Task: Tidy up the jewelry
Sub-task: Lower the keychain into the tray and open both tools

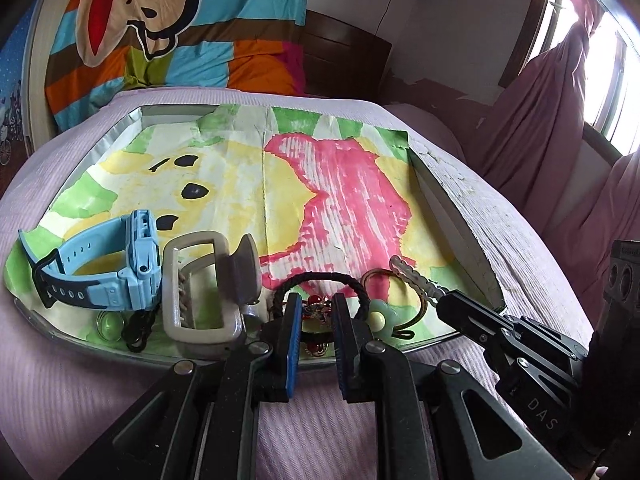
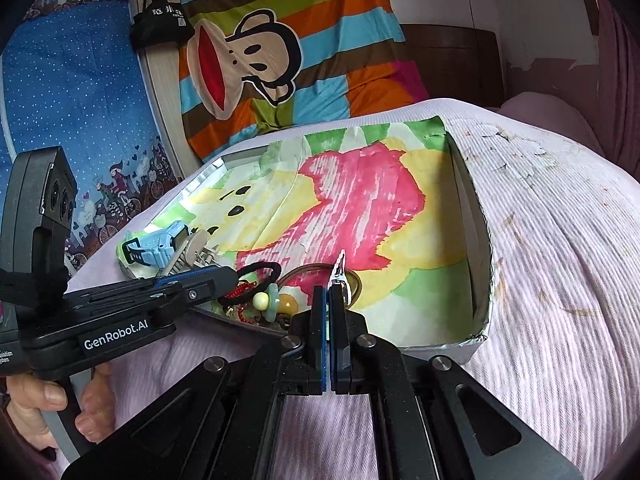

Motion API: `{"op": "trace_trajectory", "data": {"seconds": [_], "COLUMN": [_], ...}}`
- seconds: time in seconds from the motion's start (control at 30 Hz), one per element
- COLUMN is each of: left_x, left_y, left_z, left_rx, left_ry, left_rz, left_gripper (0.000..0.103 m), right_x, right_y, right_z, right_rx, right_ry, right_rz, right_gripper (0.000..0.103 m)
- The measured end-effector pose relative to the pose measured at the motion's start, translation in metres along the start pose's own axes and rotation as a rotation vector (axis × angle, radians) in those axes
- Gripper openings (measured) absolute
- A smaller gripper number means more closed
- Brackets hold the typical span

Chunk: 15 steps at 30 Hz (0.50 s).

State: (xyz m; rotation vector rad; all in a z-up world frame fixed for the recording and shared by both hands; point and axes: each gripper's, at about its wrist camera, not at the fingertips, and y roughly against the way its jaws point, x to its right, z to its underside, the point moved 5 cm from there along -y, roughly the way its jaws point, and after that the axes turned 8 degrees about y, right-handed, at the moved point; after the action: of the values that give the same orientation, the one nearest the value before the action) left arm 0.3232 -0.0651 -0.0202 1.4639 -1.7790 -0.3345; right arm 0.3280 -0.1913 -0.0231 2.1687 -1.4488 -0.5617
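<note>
Jewelry: heaped at the near edge of the tray (image 1: 460, 216), on its painted paper lining. Blue watch (image 1: 100, 276) at the left end of the tray, grey hair claw (image 1: 200, 288) beside it, black hair tie (image 1: 320, 284) near the middle.

We hold the left gripper (image 1: 316, 320) nearly closed on a small red-beaded charm (image 1: 316, 312) inside the hair tie. We keep the right gripper (image 2: 329, 300) pinched on a slim white hair clip (image 2: 340, 270).

Step in hand, we judge: lifting pieces out to sort them. Next move calls for a clean lift clear of the hair tie.

The far half of the tray lies open; its right wall stands tall.
</note>
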Motion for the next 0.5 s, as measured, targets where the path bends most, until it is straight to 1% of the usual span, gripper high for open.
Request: {"op": "trace_trajectory", "data": {"seconds": [0.07, 0.17, 0.2, 0.23, 0.33, 0.43, 0.47, 0.5], "left_x": [0.002, 0.005, 0.006, 0.007, 0.008, 0.010, 0.010, 0.009], "left_y": [0.001, 0.005, 0.007, 0.009, 0.014, 0.019, 0.022, 0.024], "left_z": [0.001, 0.002, 0.003, 0.003, 0.004, 0.005, 0.005, 0.005], "left_rx": [0.006, 0.018, 0.022, 0.028, 0.042, 0.063, 0.070, 0.079], "left_ry": [-0.009, -0.014, -0.014, -0.014, -0.018, -0.041, -0.044, -0.042], "left_rz": [-0.005, -0.001, 0.002, 0.006, 0.010, -0.005, -0.008, -0.010], "left_gripper": [0.016, 0.030, 0.038, 0.042, 0.042, 0.043, 0.044, 0.048], "right_x": [0.002, 0.003, 0.004, 0.005, 0.007, 0.008, 0.008, 0.008], "right_y": [0.001, 0.003, 0.004, 0.006, 0.009, 0.012, 0.013, 0.014], "right_z": [0.001, 0.001, 0.002, 0.003, 0.004, 0.006, 0.007, 0.007], "right_rx": [0.000, 0.003, 0.005, 0.009, 0.019, 0.030, 0.035, 0.039], "right_ry": [-0.002, 0.001, 0.001, 0.000, -0.005, -0.001, -0.001, -0.002], "right_rz": [0.000, 0.002, 0.002, 0.001, -0.003, -0.001, 0.000, 0.000], "right_gripper": [0.001, 0.002, 0.002, 0.002, 0.002, 0.002, 0.002, 0.002]}}
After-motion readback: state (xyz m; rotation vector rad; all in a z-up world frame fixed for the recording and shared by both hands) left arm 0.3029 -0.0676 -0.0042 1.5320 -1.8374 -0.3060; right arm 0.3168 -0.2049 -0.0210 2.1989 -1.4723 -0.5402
